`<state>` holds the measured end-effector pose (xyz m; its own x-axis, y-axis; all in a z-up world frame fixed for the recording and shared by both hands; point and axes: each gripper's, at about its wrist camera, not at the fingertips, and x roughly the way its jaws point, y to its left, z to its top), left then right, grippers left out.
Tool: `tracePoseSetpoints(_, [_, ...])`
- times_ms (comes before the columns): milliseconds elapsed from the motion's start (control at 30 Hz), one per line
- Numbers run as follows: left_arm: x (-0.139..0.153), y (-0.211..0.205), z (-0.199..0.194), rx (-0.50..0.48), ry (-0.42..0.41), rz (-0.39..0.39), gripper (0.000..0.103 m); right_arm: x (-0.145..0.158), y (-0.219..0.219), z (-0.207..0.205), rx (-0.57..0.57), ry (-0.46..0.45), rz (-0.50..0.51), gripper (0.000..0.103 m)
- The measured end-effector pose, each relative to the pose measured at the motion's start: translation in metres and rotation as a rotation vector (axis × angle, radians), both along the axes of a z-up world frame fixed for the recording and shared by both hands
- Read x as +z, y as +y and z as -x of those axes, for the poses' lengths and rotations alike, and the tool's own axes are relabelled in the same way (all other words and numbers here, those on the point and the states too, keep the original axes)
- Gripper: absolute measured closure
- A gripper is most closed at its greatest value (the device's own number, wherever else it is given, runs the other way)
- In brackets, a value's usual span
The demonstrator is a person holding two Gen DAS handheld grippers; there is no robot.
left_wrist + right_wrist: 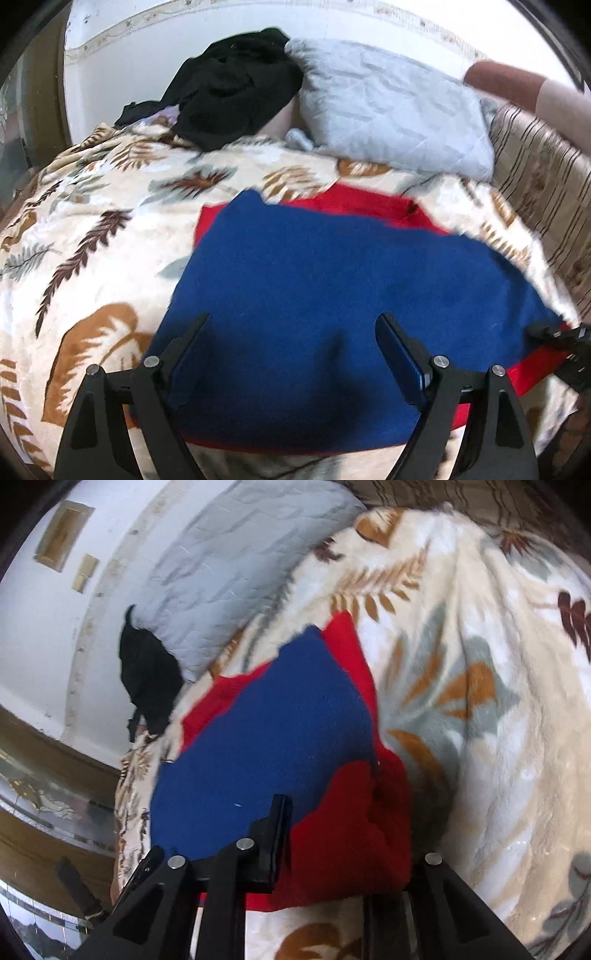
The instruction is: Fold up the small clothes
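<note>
1. Left wrist view is showing a blue cloth (314, 295) lying flat on a red garment (362, 206), both resting on a leaf-patterned blanket (92, 221) covering the bed.
2. No containers are showing; a grey quilted pillow (391, 107) and a heap of black clothing (236, 88) are lying at the far end of the bed, touching each other.
3. Left gripper (295, 332) is hovering just above the blue cloth with its jaws spread wide, gripping nothing.
4. Right gripper (351, 834) is sitting at the near right corner of the pile, its jaws standing apart with a bunched fold of the red garment filling the gap between them; whether they are pinching it I cannot tell.
</note>
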<state>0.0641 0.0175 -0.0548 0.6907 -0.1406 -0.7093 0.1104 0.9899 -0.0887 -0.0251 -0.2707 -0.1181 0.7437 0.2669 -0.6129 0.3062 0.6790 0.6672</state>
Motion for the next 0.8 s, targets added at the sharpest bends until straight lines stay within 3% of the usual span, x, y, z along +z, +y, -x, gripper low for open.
tracePoseSetpoints(67, [0.000,-0.012,-0.004,-0.036,-0.002,-0.027,0.015,-0.003,-0.003,-0.004,-0.004,-0.003,-0.026,0.061])
tracePoseSetpoints(100, [-0.012,-0.022,-0.011,-0.054,0.033,-0.086,0.015,-0.007,-0.004,-0.008,-0.003,0.015,-0.033,0.043])
tracePoseSetpoints(133, [-0.027,-0.027,-0.020,-0.054,0.092,-0.142,0.015,-0.013,-0.005,-0.011,-0.012,0.033,-0.045,0.043])
tracePoseSetpoints(167, [-0.045,-0.031,-0.029,-0.053,0.176,-0.188,0.014,-0.018,-0.007,-0.014,-0.013,0.038,-0.062,0.046])
tracePoseSetpoints(200, [-0.045,-0.029,-0.026,-0.059,0.135,-0.175,0.014,-0.018,-0.009,-0.017,-0.021,0.059,-0.047,0.074])
tracePoseSetpoints(233, [-0.042,-0.029,-0.024,-0.067,0.125,-0.168,0.014,-0.018,-0.011,-0.019,-0.030,0.082,-0.037,0.086])
tracePoseSetpoints(300, [-0.034,-0.017,-0.026,-0.063,0.139,-0.076,0.015,-0.002,-0.007,-0.023,-0.024,0.092,0.025,0.088])
tracePoseSetpoints(400, [-0.014,0.033,-0.031,0.044,0.123,0.119,0.015,0.056,0.035,-0.040,0.042,0.028,0.267,0.088])
tracePoseSetpoints(533, [0.011,0.117,-0.034,0.228,0.055,0.265,0.015,0.124,0.154,-0.061,0.245,-0.125,0.636,0.088])
tracePoseSetpoints(633, [0.012,0.171,-0.035,0.313,0.083,0.412,0.015,0.107,0.241,-0.074,0.433,-0.147,0.768,0.088])
tracePoseSetpoints(733, [0.002,0.186,-0.043,0.227,0.151,0.596,0.015,0.045,0.289,-0.090,0.571,-0.052,0.806,0.088])
tracePoseSetpoints(767, [-0.002,0.185,-0.046,0.210,0.175,0.622,0.015,0.023,0.294,-0.094,0.604,0.005,0.777,0.088])
tracePoseSetpoints(800, [-0.006,0.180,-0.050,0.199,0.196,0.628,0.015,0.015,0.296,-0.090,0.608,-0.010,0.780,0.087])
